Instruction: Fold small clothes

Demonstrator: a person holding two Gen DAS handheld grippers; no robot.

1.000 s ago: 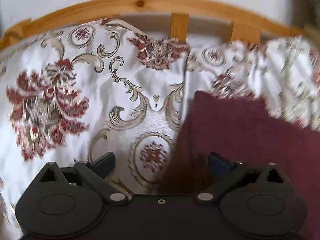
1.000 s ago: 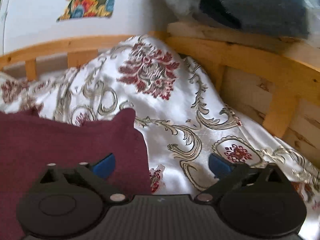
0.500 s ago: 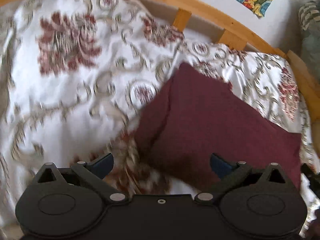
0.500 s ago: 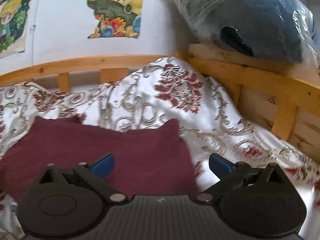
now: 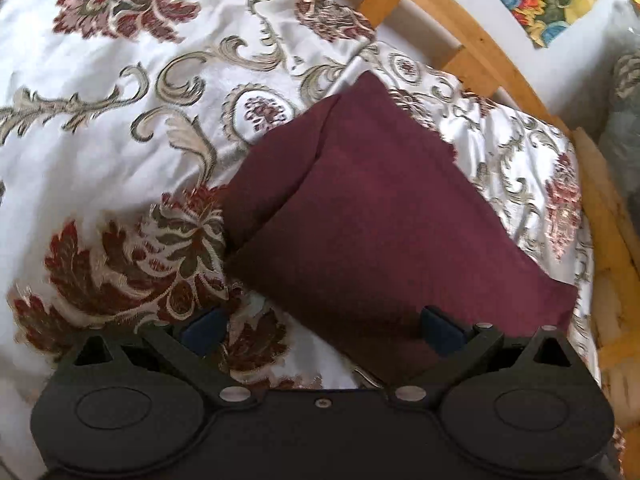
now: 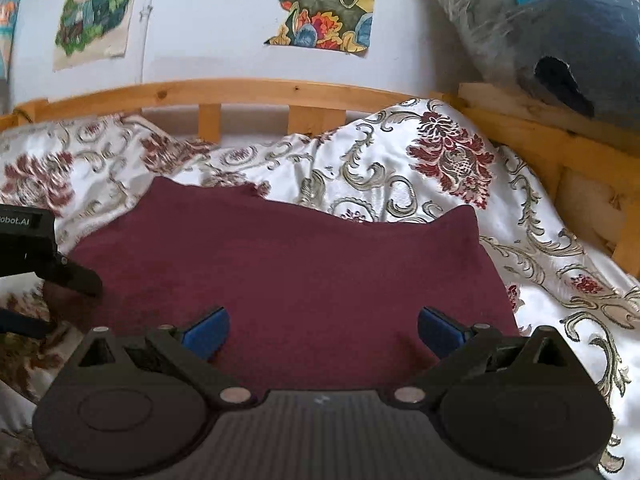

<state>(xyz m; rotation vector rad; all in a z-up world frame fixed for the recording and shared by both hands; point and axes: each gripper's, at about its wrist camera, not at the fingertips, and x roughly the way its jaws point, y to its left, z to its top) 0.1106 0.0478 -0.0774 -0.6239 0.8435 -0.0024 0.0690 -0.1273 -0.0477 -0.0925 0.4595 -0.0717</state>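
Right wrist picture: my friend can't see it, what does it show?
A dark red cloth lies on a flowery bedspread, with the open right gripper empty over its near edge. A wooden bed rail and wall drawings are behind.

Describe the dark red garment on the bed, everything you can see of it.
The dark red garment is plain maroon, of soft matte cloth with no print visible. It lies folded flat on the floral bedspread, with layered folded edges showing on its left side in the left wrist view and two small peaks along its far edge. Neither open gripper holds it: the right gripper hovers above it, the left gripper at its near corner.
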